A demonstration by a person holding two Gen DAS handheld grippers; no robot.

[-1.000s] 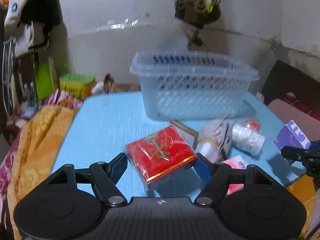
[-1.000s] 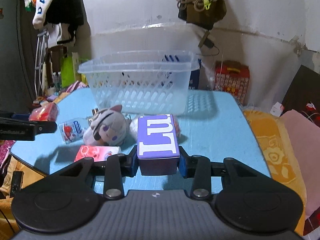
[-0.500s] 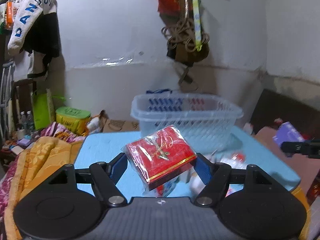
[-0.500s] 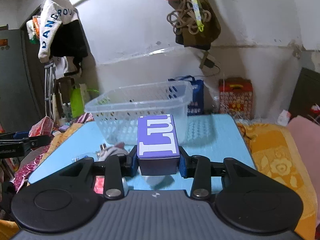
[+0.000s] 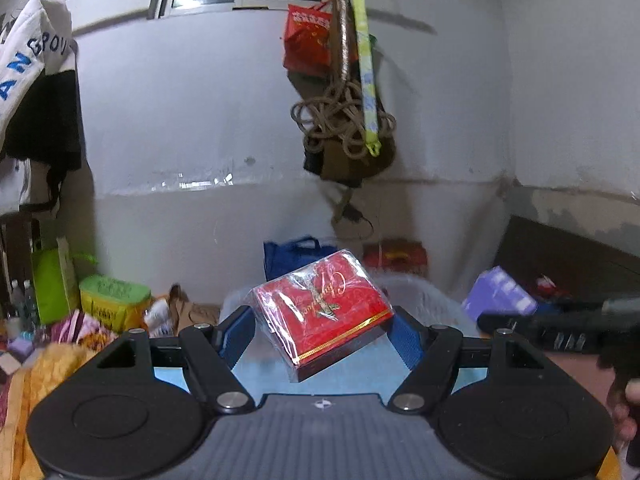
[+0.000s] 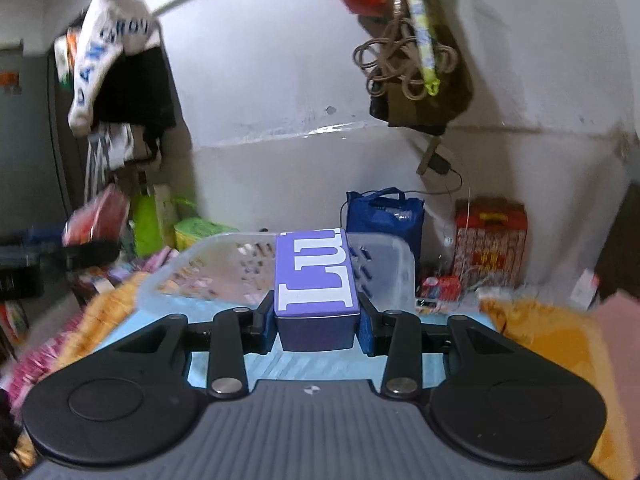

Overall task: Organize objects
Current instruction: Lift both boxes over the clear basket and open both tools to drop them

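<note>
My left gripper (image 5: 322, 326) is shut on a red box wrapped in clear film (image 5: 320, 312), held tilted high above the blue table (image 5: 352, 374). My right gripper (image 6: 316, 322) is shut on a purple box with white letters (image 6: 314, 276), held above the table (image 6: 304, 362) in front of the clear plastic basket (image 6: 384, 276). In the left wrist view the basket's rim (image 5: 424, 288) shows behind the red box, and the right gripper with the purple box (image 5: 498, 294) is at the right. The right wrist view shows the left gripper with the red box (image 6: 96, 220) at the left, blurred.
A blue bag (image 6: 384, 220) and a red carton (image 6: 490, 240) stand against the white wall behind the table. Ropes and bags (image 5: 344, 120) hang on the wall. An orange blanket (image 6: 552, 332) lies right of the table. Clutter and a green box (image 5: 114, 302) sit at the left.
Both grippers have risen and tilted up with their boxes. The plush toy and bottle on the table have dropped out of view, and the basket now sits low in both views.
</note>
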